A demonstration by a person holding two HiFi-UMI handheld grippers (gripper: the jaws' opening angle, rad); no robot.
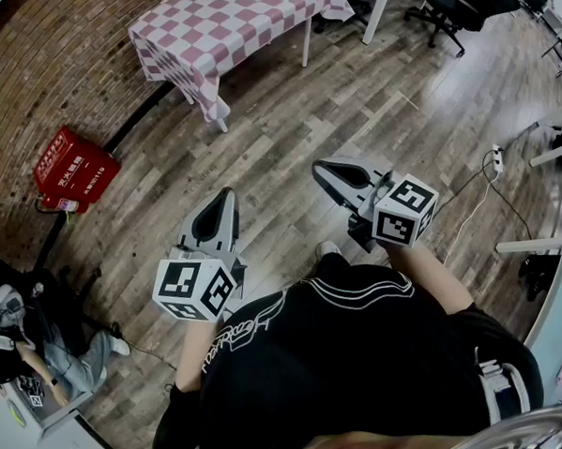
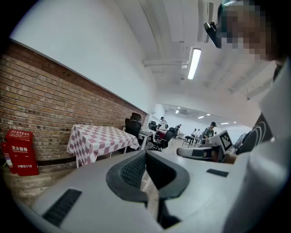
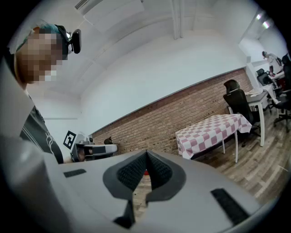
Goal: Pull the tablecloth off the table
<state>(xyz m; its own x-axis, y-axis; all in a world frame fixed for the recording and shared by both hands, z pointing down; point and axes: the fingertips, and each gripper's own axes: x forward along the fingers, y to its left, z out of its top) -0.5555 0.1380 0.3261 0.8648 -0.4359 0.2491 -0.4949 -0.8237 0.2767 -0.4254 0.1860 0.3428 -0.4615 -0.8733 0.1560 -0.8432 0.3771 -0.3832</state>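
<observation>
We're well short of the table (image 1: 306, 44). The checked tablecloth (image 1: 233, 29) lies fully draped over it, by the brick wall (image 1: 56, 62). Left tongs (image 1: 225, 195) and right tongs (image 1: 320, 167) are both clamped closed, empty, out over the floor (image 1: 369, 102). Risks: closed tongs just shove the cloth instead of pinching the hem. A one-sided grab probably drags it skewed or snags a corner.

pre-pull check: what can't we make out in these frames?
- Table top: covered by the checked tablecloth in all views. Whether anything fastens the cloth can't be told.
- Table's far side: cut off by the head view's top edge.
- People at the far desks: too small to tell what they do, left gripper view.
- Floor under the wearer: hidden by the black shirt, head view.
</observation>
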